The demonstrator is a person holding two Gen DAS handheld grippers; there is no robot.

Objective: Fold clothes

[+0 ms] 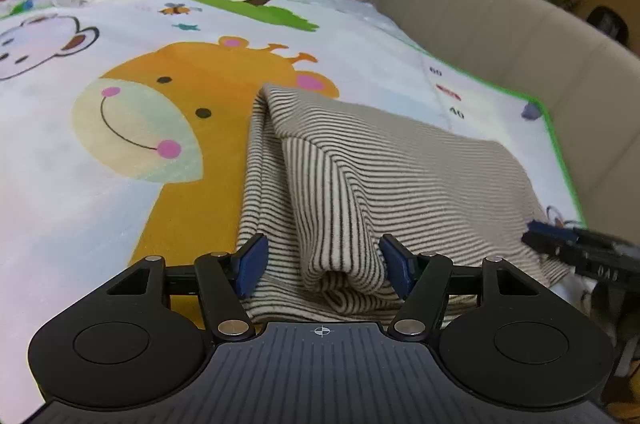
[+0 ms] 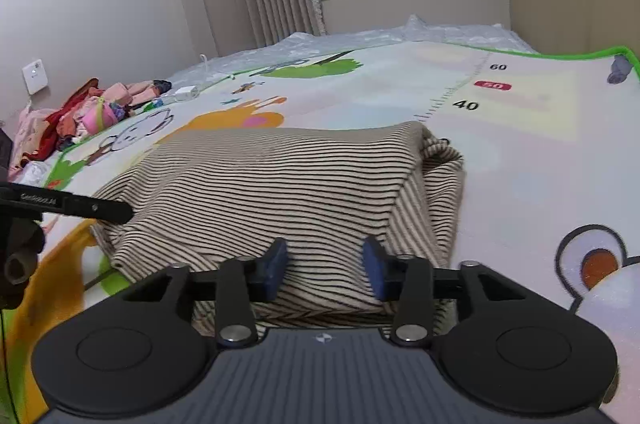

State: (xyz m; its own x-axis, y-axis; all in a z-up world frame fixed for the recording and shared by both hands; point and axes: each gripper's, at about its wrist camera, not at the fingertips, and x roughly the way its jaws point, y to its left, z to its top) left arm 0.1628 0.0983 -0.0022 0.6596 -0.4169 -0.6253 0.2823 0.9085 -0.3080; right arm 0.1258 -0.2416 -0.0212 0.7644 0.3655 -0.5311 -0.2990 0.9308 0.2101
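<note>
Left gripper (image 1: 320, 264): jaws parted, blue pads clear on either side of a raised fold at the near hem of the striped garment (image 1: 380, 175); nothing clamped. Right gripper (image 2: 325, 274): likewise released, pads standing apart over the same hem further along, cloth below them but not pinched. Judged: both tools sit at the near edge either having let the fold drop or lining up for the next one.

The garment lies folded over on the play mat (image 1: 120, 203), top layer draped across a bunched lower layer. Fabric is soft ribbed knit, cream with thin dark stripes, edges rounded rather than creased. The mat is smooth, printed with a giraffe and green border. Loose clothes (image 2: 88, 115) are heaped at its far corner.
</note>
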